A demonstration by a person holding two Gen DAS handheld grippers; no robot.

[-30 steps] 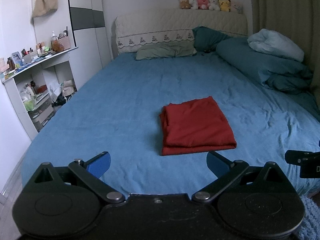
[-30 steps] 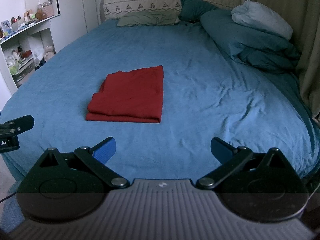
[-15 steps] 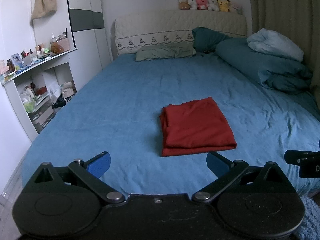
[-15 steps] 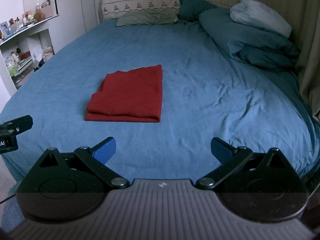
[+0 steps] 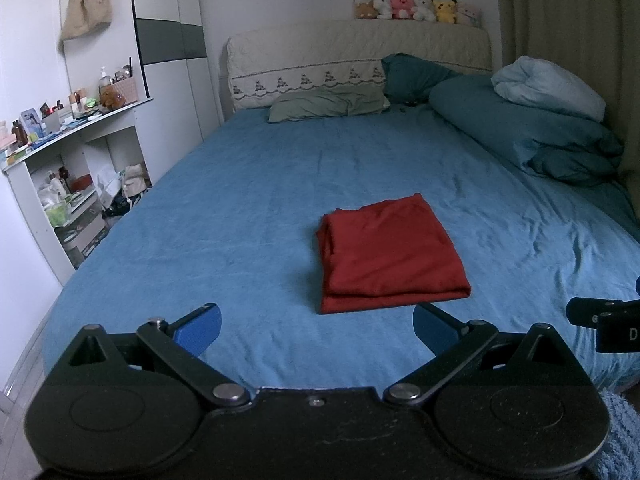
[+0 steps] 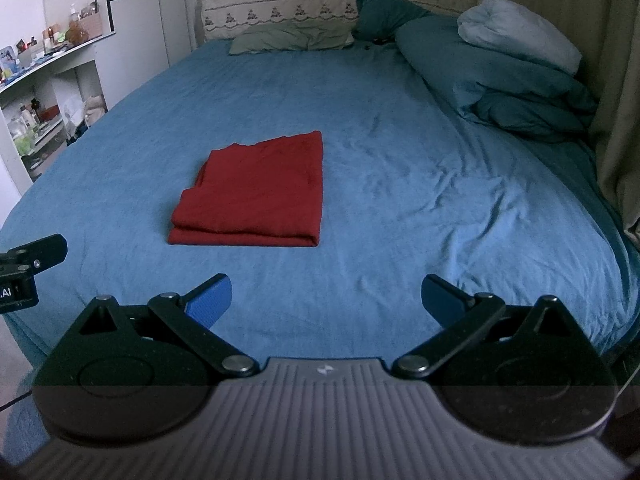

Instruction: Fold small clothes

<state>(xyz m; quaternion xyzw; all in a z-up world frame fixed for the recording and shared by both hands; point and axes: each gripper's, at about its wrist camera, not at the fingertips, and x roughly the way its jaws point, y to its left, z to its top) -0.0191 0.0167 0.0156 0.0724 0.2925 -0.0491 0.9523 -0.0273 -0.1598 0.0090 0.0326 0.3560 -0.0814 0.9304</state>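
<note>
A red garment (image 5: 390, 254) (image 6: 258, 196) lies folded into a flat rectangle on the blue bed sheet (image 5: 248, 208) (image 6: 420, 184), near the foot of the bed. My left gripper (image 5: 316, 330) hangs open at the foot edge, short of the garment and a little left of it. My right gripper (image 6: 326, 300) is open too, held back from the garment and to its right. Neither holds anything. The tip of each gripper shows at the side edge of the other's view.
Pillows (image 5: 326, 104) and a rolled teal duvet (image 5: 520, 136) lie at the head and right side of the bed. A white shelf unit (image 5: 72, 168) crowded with bottles stands left of the bed. A curtain (image 6: 616, 80) hangs on the right. Plush toys (image 5: 416, 8) line the headboard.
Both grippers have drifted back slightly from the bed; the red garment has not moved and both grippers stay open.
</note>
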